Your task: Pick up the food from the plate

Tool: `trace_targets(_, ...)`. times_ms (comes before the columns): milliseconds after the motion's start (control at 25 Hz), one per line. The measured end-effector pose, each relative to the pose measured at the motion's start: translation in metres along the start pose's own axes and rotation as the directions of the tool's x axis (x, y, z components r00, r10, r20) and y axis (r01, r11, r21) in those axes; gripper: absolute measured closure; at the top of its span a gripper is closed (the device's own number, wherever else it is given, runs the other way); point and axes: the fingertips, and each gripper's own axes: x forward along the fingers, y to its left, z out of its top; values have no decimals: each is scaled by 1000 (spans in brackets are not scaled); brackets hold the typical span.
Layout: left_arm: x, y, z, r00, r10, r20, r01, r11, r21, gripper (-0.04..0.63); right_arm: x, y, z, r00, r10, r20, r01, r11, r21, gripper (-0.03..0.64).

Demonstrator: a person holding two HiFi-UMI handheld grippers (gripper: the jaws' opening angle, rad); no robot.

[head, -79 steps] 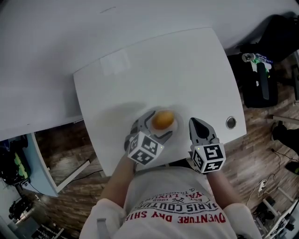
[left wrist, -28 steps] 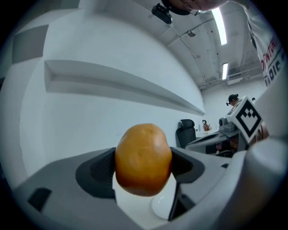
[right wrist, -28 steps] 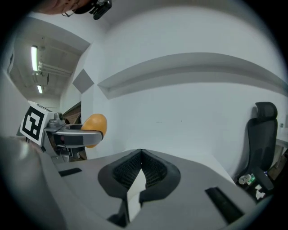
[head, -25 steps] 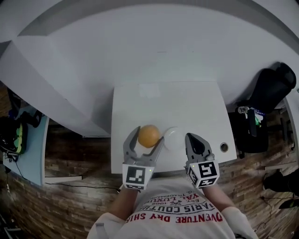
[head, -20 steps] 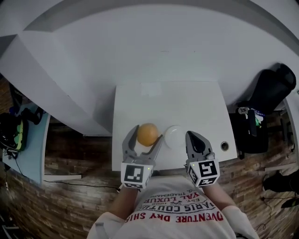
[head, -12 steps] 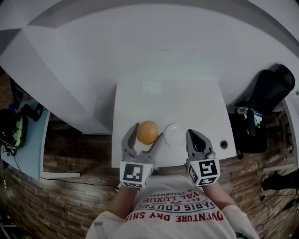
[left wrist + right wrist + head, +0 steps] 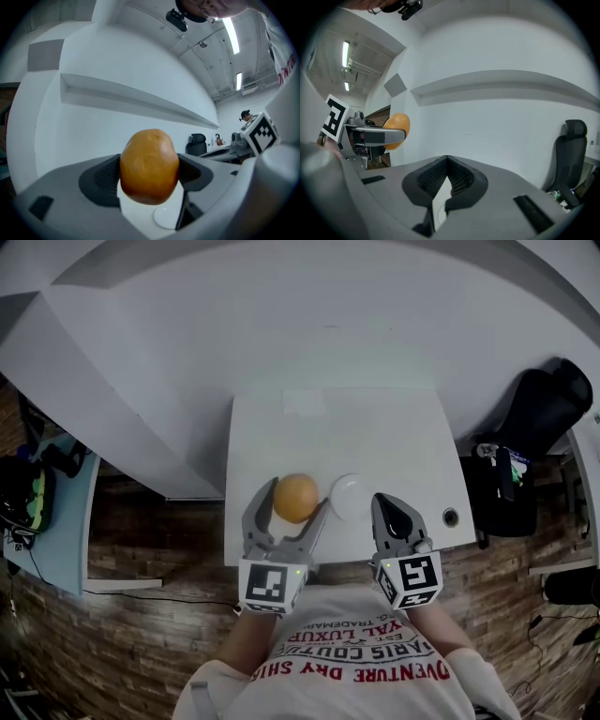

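Note:
A round orange-brown piece of food (image 7: 296,497) sits between the jaws of my left gripper (image 7: 293,508), held up off the table, left of the small white plate (image 7: 349,499). In the left gripper view both pads press on the food (image 7: 149,166), and the bare plate (image 7: 165,218) shows below it. My right gripper (image 7: 386,505) hangs by the plate's right side, its jaws together with nothing in them. In the right gripper view the right gripper (image 7: 446,162) is shut, and the food (image 7: 397,125) shows at the left.
The white table (image 7: 375,427) is small, with its near edge just under both grippers. A round metal grommet (image 7: 451,517) sits at its right front corner. A black chair (image 7: 544,413) stands on the right, a blue cabinet (image 7: 47,521) on the left, and wooden floor lies around.
Three seconds ago the food lay on the plate between the left jaws; now it is lifted and held left of the plate. Over the last second it has barely moved.

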Motion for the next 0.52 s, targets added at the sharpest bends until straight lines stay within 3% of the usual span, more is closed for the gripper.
trace_targets(200, 2, 3, -6, 1000, 2, -14, -2, 999, -33, 236, 2, -7, -4, 999, -39, -24, 39, 999, 13, 609)
trace_targets(520, 14, 2, 1, 1000, -6, 8, 7, 998, -59, 236, 8, -12, -3, 999, -27, -16, 27, 1000, 2, 609)
